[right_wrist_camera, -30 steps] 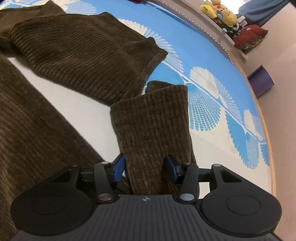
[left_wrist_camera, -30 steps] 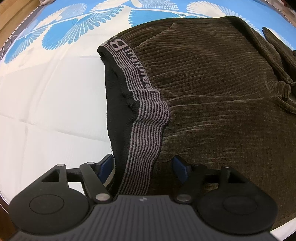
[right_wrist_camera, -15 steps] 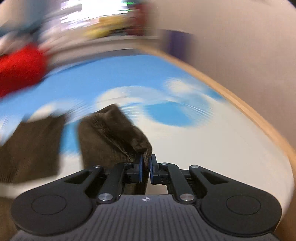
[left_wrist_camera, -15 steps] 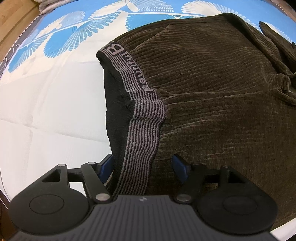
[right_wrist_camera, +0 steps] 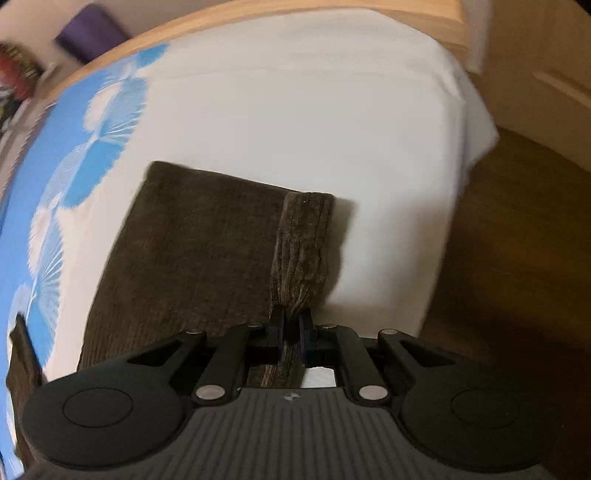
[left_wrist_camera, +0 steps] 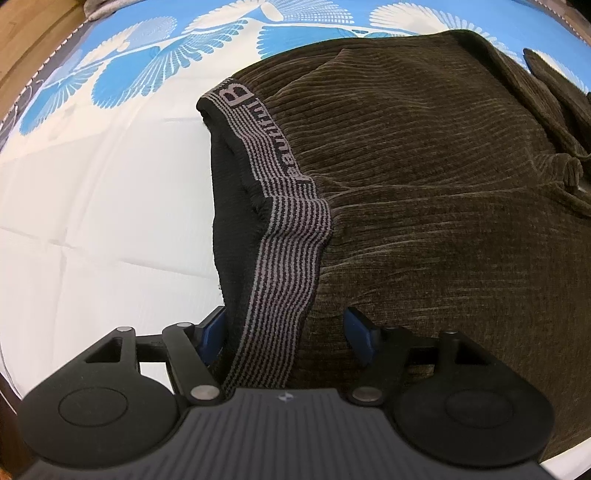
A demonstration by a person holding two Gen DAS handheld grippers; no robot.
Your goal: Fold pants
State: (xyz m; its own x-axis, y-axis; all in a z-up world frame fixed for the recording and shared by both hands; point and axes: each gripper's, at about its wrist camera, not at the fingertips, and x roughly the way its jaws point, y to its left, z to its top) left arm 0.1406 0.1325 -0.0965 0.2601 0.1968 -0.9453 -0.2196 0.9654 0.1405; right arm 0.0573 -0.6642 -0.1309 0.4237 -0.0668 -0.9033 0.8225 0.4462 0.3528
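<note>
Dark brown corduroy pants lie spread on the bed, their grey striped waistband running down toward the camera. My left gripper straddles that waistband near its lower end. Its jaws are closing, with the band and black lining between the blue pads, and the right pad still stands off the band. In the right wrist view my right gripper is shut on the bunched hem of a pant leg, which lies flat across the white part of the cover. This view is motion-blurred.
The bed cover is white with blue fan prints. A wooden bed frame runs along the far side, and the mattress corner drops off to a dark floor on the right. A purple box stands beyond the bed.
My right gripper shut on the pant leg's end, rolled and swept sideways across the bed, with the leg trailing. The left jaws narrowed slightly around the waistband; that hand stayed put.
</note>
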